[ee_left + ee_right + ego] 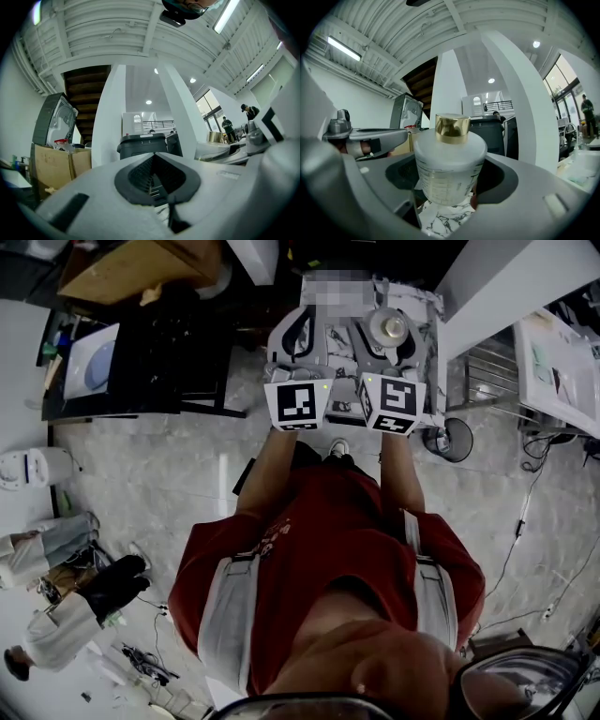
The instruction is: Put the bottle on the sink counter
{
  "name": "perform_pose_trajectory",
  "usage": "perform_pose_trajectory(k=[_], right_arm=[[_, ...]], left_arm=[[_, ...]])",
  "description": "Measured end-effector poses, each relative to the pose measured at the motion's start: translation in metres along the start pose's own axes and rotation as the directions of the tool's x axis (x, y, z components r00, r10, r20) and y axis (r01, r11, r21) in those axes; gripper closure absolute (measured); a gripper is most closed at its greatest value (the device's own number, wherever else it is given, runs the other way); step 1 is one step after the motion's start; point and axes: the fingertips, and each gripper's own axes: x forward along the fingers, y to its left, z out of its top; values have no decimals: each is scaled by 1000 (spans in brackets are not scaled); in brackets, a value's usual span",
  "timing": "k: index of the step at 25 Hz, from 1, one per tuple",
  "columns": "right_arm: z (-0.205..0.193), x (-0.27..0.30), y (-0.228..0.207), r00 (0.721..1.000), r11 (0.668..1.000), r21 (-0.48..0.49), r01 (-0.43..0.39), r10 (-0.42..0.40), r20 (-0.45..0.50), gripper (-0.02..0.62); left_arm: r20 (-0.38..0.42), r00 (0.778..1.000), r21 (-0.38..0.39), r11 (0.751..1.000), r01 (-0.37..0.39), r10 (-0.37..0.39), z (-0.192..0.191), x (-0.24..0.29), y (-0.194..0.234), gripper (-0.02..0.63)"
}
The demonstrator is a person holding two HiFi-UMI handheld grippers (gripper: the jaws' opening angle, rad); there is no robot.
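A frosted white bottle point(449, 168) with a gold cap point(452, 127) stands upright between the jaws of my right gripper point(450, 180), which is shut on its body. From the head view the bottle point(387, 329) shows from above, held over the marble-patterned sink counter point(427, 351). That marble surface point(440, 220) also shows just below the bottle. My left gripper point(300, 329) is beside the right one, on its left. In the left gripper view its jaws point(154, 157) meet at the tips with nothing in the hollow between them.
A black table point(141, 362) with clutter and a cardboard box point(141, 268) stand at the left. A round fan-like object point(457, 439) sits on the floor by the counter. People point(56, 615) are at the lower left. A white column point(520, 103) and a dark bin point(140, 145) lie ahead.
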Motion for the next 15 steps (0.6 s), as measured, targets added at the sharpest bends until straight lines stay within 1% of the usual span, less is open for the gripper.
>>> perform_pose_trajectory(k=[4,9,15], right_arm=[[-8,14,-1,1000,1000,1,-14,14,-21,252],[-18,35,9,998,999,-11,-35,34,-45,252],[-30,62,15,998,1000,-19,-22,21,-67,252]], left_arm=[[-12,1000,-3,1000,-10,10,-8,9,6,604],[-29,999,-9,1000,-17,17,-22,20,21,604],[-31,999,-17,1000,-6,5,-39,40,42,604]])
